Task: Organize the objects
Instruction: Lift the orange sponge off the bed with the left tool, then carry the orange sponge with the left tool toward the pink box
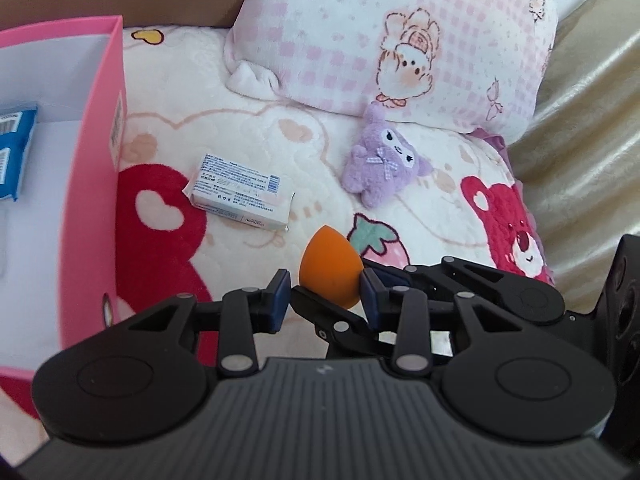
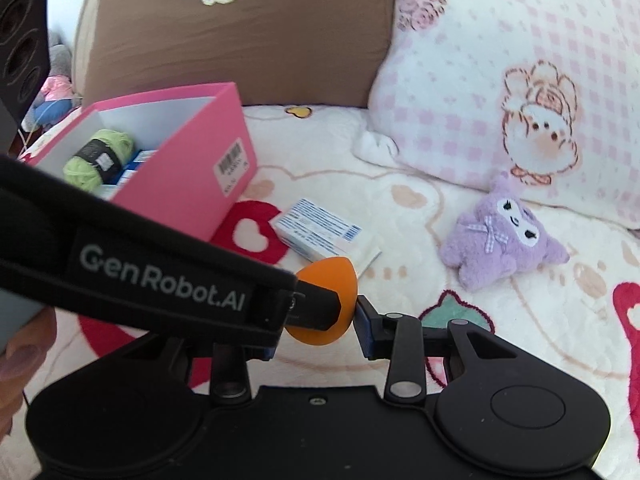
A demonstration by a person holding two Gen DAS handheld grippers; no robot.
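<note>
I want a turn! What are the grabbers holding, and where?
Orange egg-shaped foam sponge, its wide lower end pinched by left gripper and right gripper together.

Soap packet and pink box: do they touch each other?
Apart. The right wrist view shows blanket with a red heart between the soap packet and the pink box.

We are in a home bedroom, on a bed. We see a plush cream blanket (image 1: 248,120) printed with red bears and strawberries, a pink-checked pillow (image 1: 400,32) with a cartoon animal, and a brown cushion (image 2: 240,28) propped behind. A small purple plush toy (image 2: 500,232) lies on the blanket, and more soft toys (image 2: 52,88) sit blurred at the far left edge.
</note>
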